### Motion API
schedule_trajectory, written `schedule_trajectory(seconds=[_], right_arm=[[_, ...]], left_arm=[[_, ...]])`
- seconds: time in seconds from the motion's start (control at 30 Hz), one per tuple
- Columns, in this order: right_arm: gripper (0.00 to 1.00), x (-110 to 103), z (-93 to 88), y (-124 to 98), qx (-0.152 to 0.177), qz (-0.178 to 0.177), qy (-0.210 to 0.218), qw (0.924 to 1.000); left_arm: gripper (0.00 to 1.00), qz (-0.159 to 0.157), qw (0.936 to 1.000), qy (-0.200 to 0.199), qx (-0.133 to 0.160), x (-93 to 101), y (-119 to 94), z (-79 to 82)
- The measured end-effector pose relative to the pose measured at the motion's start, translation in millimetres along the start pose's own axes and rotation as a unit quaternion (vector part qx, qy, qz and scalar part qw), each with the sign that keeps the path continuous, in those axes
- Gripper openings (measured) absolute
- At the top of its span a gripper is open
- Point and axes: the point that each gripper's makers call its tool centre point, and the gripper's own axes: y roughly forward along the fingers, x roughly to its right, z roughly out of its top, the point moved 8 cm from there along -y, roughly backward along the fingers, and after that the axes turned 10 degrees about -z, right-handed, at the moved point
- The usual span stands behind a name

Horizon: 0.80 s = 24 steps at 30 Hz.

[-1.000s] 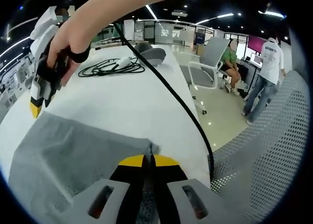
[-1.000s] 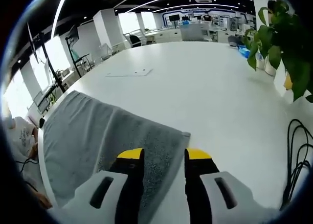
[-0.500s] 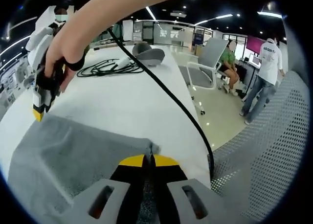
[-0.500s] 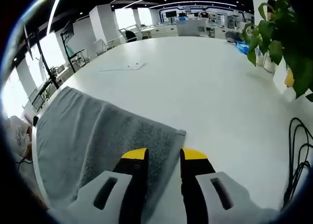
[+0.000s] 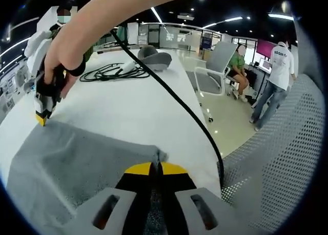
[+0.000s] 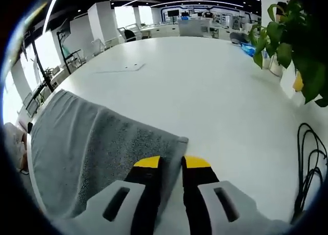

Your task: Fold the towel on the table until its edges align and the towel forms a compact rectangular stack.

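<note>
Lying flat, grey towel [image 5: 77, 158] corner pinched by left tongs [image 5: 156, 167]; right tongs [image 6: 171, 162] apparently narrowed on its corner.

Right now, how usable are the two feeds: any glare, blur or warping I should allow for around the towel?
Left gripper view: the towel weave is sharp; the forearm along the top is soft and overexposed; fisheye bends the black cable and table edge. Right gripper view: the white tabletop is bright and nearly featureless, with windows blown out at left; the towel stays readable; the plant at right is dark and slightly soft.
</note>
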Motion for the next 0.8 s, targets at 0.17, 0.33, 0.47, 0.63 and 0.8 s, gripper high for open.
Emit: schedule_trajectory(seconds=[0.17, 0.33, 0.47, 0.63, 0.8], right_arm=[[0.09, -0.7, 0.6, 0.9, 0.002, 0.001, 0.007, 1.0000], [0.00, -1.9, 2.1, -4.9, 0.016, -0.003, 0.011, 0.9998], [0.00, -4.7, -0.2, -4.6, 0.012, -0.005, 0.009, 0.9999], [0.00, -2.7, -0.2, 0.1, 0.008, -0.011, -0.007, 0.9999], [0.00, -2.7, 1.5, -3.2, 0.007, -0.007, -0.031, 0.9995]], left_arm=[[0.05, 0.004, 1.0000, 0.009, 0.001, 1.0, 0.3, -1.0], [0.05, 0.002, 1.0000, 0.006, 0.003, 0.0, 0.4, -1.7], [0.05, 0.001, 1.0000, 0.005, 0.006, -0.3, 0.3, -2.1], [0.05, 0.001, 1.0000, 0.004, 0.007, -0.4, 0.3, -2.5], [0.05, -0.001, 1.0000, 0.002, 0.009, -0.6, -0.3, -1.8]])
